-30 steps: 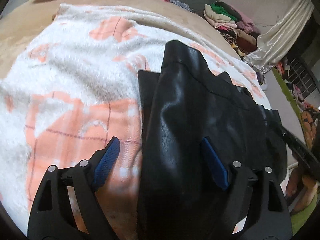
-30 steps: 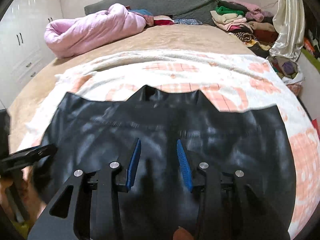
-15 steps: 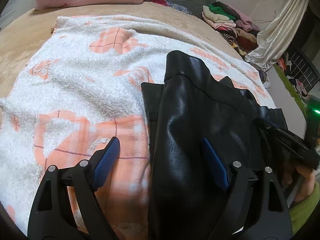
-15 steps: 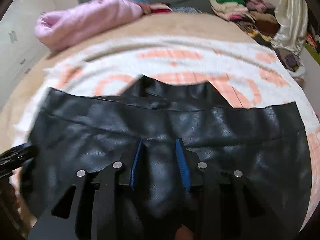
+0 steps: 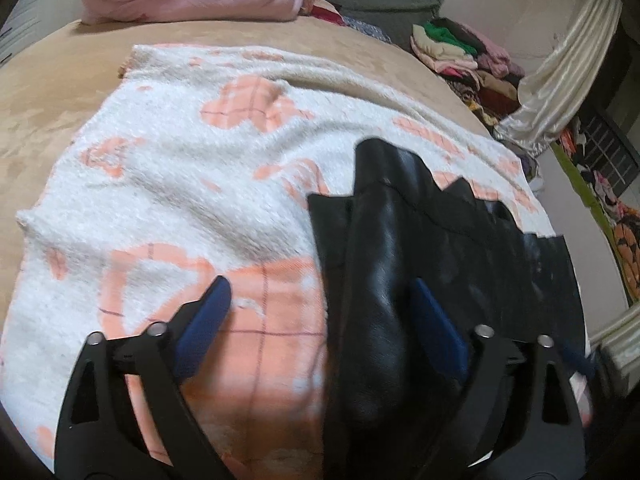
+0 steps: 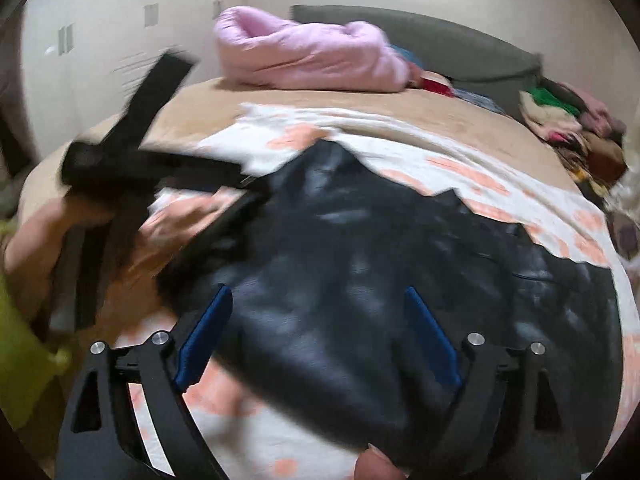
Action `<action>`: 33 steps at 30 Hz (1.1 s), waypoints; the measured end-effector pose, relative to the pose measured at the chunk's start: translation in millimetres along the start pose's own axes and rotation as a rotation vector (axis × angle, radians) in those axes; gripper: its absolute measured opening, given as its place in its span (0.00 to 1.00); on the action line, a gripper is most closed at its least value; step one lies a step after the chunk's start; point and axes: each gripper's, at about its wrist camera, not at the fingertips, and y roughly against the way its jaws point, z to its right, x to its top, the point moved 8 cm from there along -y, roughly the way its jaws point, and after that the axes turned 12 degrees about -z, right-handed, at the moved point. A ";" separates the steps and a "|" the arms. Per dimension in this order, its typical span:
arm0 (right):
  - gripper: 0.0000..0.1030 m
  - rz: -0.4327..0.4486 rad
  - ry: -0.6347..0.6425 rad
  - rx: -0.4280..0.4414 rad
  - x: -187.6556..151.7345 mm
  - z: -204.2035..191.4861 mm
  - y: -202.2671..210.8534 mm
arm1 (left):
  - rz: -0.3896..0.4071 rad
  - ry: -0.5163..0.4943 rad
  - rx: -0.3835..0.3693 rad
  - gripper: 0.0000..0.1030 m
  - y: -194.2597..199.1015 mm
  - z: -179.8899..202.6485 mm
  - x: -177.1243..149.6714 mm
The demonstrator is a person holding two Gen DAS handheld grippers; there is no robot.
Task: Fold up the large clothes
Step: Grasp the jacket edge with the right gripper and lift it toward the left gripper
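A black leather garment (image 5: 400, 248) lies on a white and orange blanket (image 5: 180, 184) on the bed; it also shows in the right wrist view (image 6: 360, 264). My left gripper (image 5: 320, 320) is open, its jaws wide, over the garment's left edge, with a raised fold between the fingers. My right gripper (image 6: 316, 328) is open over the middle of the garment. The left gripper (image 6: 152, 168) appears blurred at the left of the right wrist view, beside the garment's edge.
A pink duvet (image 6: 304, 56) and a grey headboard (image 6: 440, 48) are at the far end of the bed. Stacked clothes (image 5: 460, 52) and a cream curtain (image 5: 560, 72) are at the right. The tan bedsheet (image 5: 48, 92) surrounds the blanket.
My right gripper opened wide, letting go of the garment, and swung left. The left gripper stayed open over the garment's fold.
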 end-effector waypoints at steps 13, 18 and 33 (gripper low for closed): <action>0.91 -0.026 0.408 -0.397 -4.3 -81.3 -62.3 | -0.009 0.026 -0.096 0.87 4.3 -1.8 6.3; 0.59 0.031 0.468 -0.448 2.9 -85.4 -56.6 | -0.031 0.026 -0.117 0.87 -0.8 0.1 4.2; 0.19 0.172 0.423 -0.432 -1.7 -75.0 -0.2 | -0.140 0.131 -0.395 0.78 -20.4 35.6 -9.3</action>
